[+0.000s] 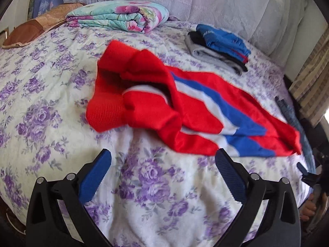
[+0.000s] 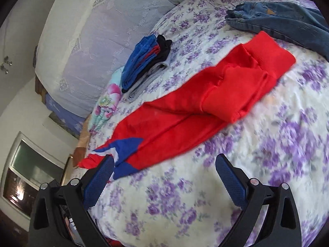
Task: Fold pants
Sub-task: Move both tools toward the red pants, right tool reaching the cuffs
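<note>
Both claws are spread wide and hold nothing: your left claw [image 1: 162, 154] hovers over bare bedspread just short of the red pants [image 1: 185, 103], your right claw [image 2: 164, 158] sits near the leg end, its left finger [image 2: 98, 177] overlapping the blue-and-white striped hem in view; contact I cannot confirm.

Pants lie rumpled on the bed [image 1: 51, 82], roughly lengthwise, waistband bunched and partly turned over, legs overlapping unevenly. Judgement: nothing folded yet, step in hand is getting a grip to straighten them.

To do it well, pinch the waistband edge with one claw and the hems with the other, take both layers, pull taut and flat before folding. Line the legs up first, or the fold comes out crooked. Fabric looks thin and slippery, so bite deep.

No containers in view. A folded stack of clothes [image 1: 222, 45] sits near the headboard, likely the place for finished items; jeans [image 2: 287, 20] lie unfolded beyond the waistband; a folded floral blanket [image 1: 117, 16] sits well apart.
</note>
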Motion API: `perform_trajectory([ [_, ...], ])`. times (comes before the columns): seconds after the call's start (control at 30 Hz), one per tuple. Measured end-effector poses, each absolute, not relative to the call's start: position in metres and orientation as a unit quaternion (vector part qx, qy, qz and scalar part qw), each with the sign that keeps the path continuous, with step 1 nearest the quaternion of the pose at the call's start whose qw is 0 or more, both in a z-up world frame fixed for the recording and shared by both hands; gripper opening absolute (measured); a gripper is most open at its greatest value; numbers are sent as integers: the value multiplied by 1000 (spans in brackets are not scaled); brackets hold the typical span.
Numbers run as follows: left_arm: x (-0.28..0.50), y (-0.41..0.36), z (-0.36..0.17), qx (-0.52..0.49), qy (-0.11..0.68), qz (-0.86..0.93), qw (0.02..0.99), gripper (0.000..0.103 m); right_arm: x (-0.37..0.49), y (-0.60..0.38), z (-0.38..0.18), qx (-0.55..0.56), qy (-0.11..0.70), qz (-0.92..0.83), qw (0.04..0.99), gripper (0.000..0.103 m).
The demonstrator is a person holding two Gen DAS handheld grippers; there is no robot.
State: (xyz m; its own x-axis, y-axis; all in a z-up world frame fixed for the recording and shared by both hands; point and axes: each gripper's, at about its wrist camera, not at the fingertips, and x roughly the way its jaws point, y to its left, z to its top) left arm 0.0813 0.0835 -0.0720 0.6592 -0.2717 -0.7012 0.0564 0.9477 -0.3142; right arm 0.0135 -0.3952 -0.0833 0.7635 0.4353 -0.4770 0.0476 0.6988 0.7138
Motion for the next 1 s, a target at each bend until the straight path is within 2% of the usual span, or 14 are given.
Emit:
perform_trajectory([
  [0.23, 99, 92, -57, -114, 405, -64, 905, 98, 68, -389, -84, 393, 357, 164, 831, 99],
  [0.4, 110, 88, -53, -93, 408, -47, 907, 98, 134, -402, -97, 376, 433, 110, 812, 99],
  [0.5, 113, 89, -53, -97, 411, -39, 905, 98, 164, -417, -58, 293, 353, 55, 887, 99],
  [0.57, 114, 90, -54, -99, 414, -36, 904, 98, 183, -423, -41, 267, 337, 52, 902, 99],
  [0.83, 118, 94, -59, -104, 421, -36, 901, 98, 130, -389, -67, 245, 405, 121, 872, 99],
  [1.0, 120, 88, -60, -97, 423, -32, 900, 98, 145, -387, -92, 267, 425, 106, 859, 99],
])
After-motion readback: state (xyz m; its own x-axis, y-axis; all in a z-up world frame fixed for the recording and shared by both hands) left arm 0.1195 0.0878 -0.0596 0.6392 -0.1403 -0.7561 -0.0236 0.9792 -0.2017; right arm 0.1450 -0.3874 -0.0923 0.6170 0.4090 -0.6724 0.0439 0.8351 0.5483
